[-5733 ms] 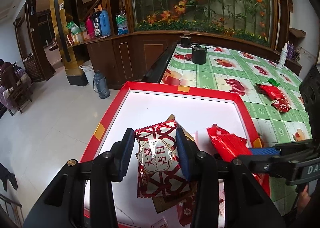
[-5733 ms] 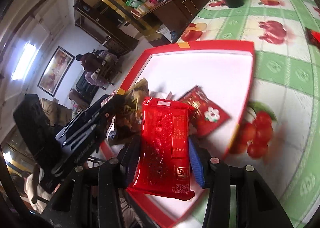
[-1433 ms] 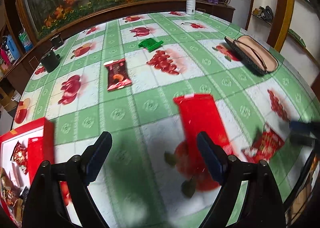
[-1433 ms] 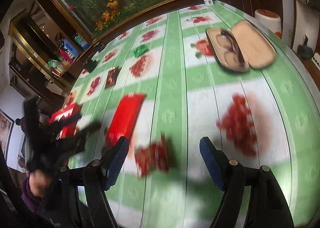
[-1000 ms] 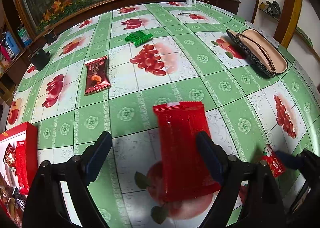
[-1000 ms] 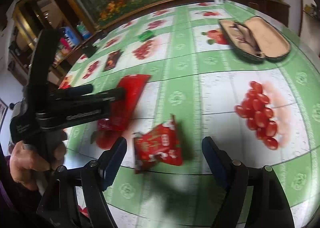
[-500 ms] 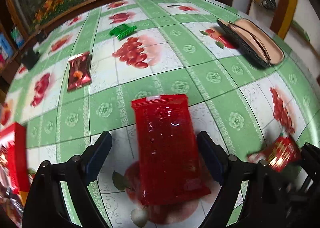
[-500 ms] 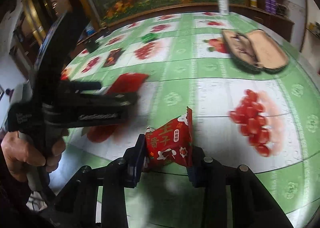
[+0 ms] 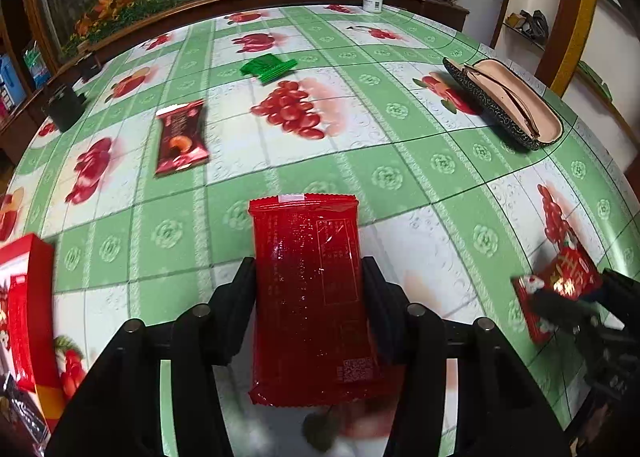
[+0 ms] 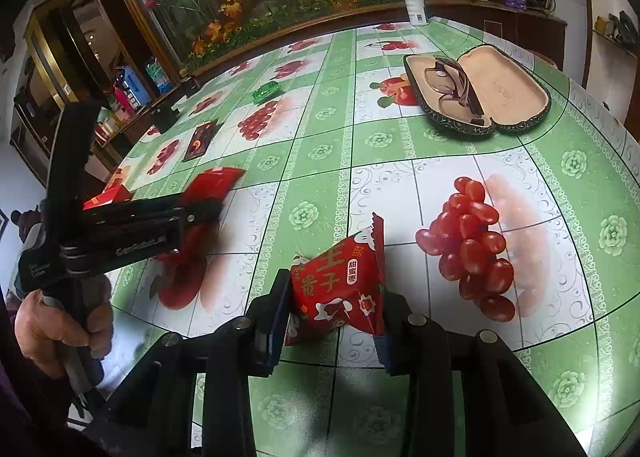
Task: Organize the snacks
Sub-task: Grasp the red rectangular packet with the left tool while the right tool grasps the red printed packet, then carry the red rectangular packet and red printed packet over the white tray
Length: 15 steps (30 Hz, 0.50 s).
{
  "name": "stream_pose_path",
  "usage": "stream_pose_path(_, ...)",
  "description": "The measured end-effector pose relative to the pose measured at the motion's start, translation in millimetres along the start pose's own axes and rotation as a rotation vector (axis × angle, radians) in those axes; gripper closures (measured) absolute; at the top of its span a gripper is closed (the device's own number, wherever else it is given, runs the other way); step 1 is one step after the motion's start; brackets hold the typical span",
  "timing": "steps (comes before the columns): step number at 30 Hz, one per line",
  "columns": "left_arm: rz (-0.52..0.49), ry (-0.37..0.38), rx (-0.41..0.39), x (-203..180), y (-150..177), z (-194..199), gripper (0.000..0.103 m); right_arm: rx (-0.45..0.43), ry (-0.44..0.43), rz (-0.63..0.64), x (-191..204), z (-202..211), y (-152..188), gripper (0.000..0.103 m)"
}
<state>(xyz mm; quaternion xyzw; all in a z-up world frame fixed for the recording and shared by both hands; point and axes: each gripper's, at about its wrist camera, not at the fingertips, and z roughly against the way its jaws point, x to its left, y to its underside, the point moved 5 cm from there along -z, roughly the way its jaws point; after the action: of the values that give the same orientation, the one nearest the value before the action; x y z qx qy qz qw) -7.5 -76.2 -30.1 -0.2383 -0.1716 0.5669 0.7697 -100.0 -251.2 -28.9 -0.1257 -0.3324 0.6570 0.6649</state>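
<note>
Red snack box (image 9: 38,253): cut off by the left edge of the left wrist view; contents smeared. Small red packet (image 9: 558,285): blurred there, partly covered by the right tool (image 9: 580,307). Long red wrapper (image 10: 212,185): in the right wrist view blurred, mostly hidden behind the left tool (image 10: 196,213). Wrapper's lower end (image 9: 320,389): soft-focused; worktop (image 9: 400,177) print beneath unreadable.

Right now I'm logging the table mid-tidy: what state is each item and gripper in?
left gripper: jaws closing around the long red packet
right gripper: shut on the small red packet
dark red packet: flat on the tablecloth, untouched
green packet: lying loose
glasses case: open, glasses inside
</note>
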Motion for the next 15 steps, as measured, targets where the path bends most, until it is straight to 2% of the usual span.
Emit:
stream_pose_path(4, -0.007, -0.004, -0.014, 9.3, 12.2, 9.6, 0.055, -0.001, 0.002, 0.0, 6.2, -3.1, -0.3, 0.066)
stream_pose_path(8, 0.013, 0.002, -0.031, 19.8, 20.7, 21.9, 0.055, -0.001, -0.058, 0.002, 22.4, -7.6, 1.0, 0.066)
stream_pose_path(15, 0.029, -0.05, -0.126, 41.2, 32.6, 57.3, 0.055, -0.031, -0.15, 0.01, 48.8, -10.2, -0.1, 0.066)
